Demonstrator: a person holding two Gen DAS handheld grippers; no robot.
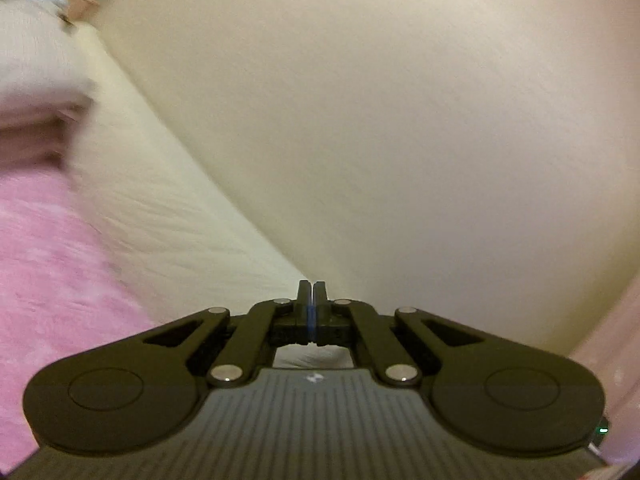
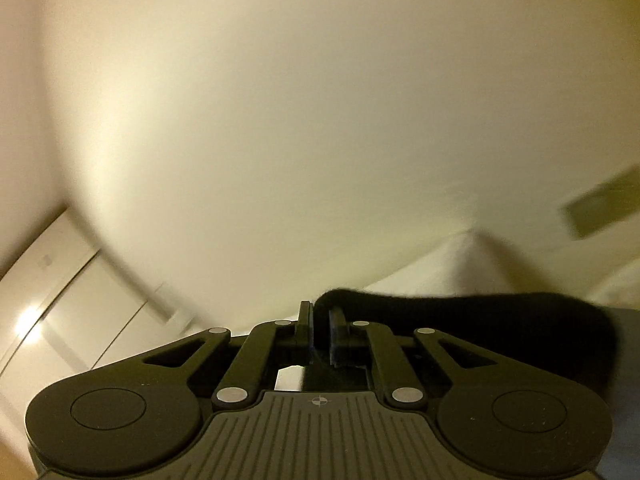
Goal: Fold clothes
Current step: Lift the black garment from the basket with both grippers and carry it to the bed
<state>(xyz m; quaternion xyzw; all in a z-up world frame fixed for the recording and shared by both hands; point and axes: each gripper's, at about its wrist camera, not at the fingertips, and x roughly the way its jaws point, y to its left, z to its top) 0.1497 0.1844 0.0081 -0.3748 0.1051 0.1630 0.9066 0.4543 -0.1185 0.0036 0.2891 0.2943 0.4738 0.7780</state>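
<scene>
In the left wrist view my left gripper is shut with its two pads pressed together and nothing between them, pointing at a cream wall above a bed. In the right wrist view my right gripper is shut on a black garment. The dark cloth fills the gap between the fingers and trails off to the right, hanging down past the gripper body. The rest of the garment is hidden below the view.
A pink fluffy blanket and a white pillow lie on a cream bedsheet at the left. A white cabinet stands at the lower left of the right wrist view. White bedding sits behind the garment.
</scene>
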